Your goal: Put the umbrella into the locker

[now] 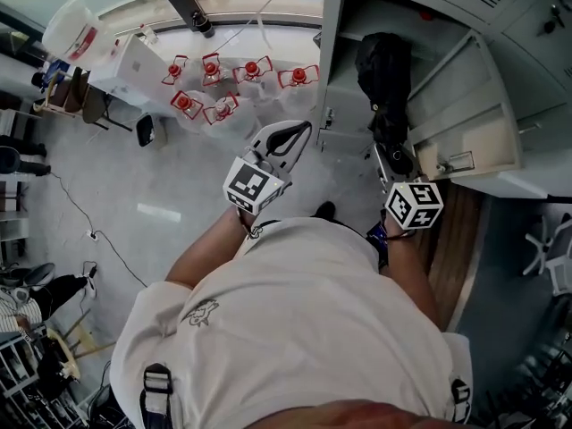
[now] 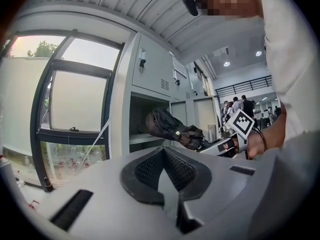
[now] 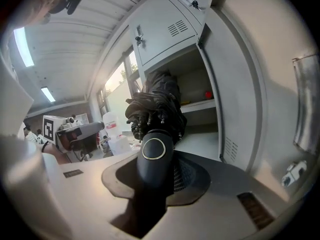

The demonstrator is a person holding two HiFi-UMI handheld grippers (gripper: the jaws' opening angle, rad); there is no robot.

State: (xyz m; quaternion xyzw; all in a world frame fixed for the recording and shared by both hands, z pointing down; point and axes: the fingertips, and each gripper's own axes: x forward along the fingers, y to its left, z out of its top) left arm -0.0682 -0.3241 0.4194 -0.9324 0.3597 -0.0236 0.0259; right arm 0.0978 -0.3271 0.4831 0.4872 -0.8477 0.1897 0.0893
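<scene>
A black folded umbrella point(image 1: 382, 65) is held by its handle point(image 3: 154, 159) in my right gripper point(image 1: 396, 161), which is shut on it. The umbrella's bundled end reaches into the open compartment of the grey locker point(image 1: 344, 43), above its shelf point(image 3: 200, 106). From the left gripper view the umbrella point(image 2: 172, 126) points into that opening, with the right gripper point(image 2: 225, 145) behind it. My left gripper point(image 1: 288, 139) hangs to the left of the locker over the floor. Its pads point(image 2: 150, 170) meet with nothing between them.
The locker door point(image 1: 474, 105) stands swung open to the right. Several red-capped water jugs point(image 1: 237, 74) sit on the floor by the window, left of the locker. A small red thing point(image 3: 208, 94) lies on the shelf. People point(image 2: 245, 106) stand far behind.
</scene>
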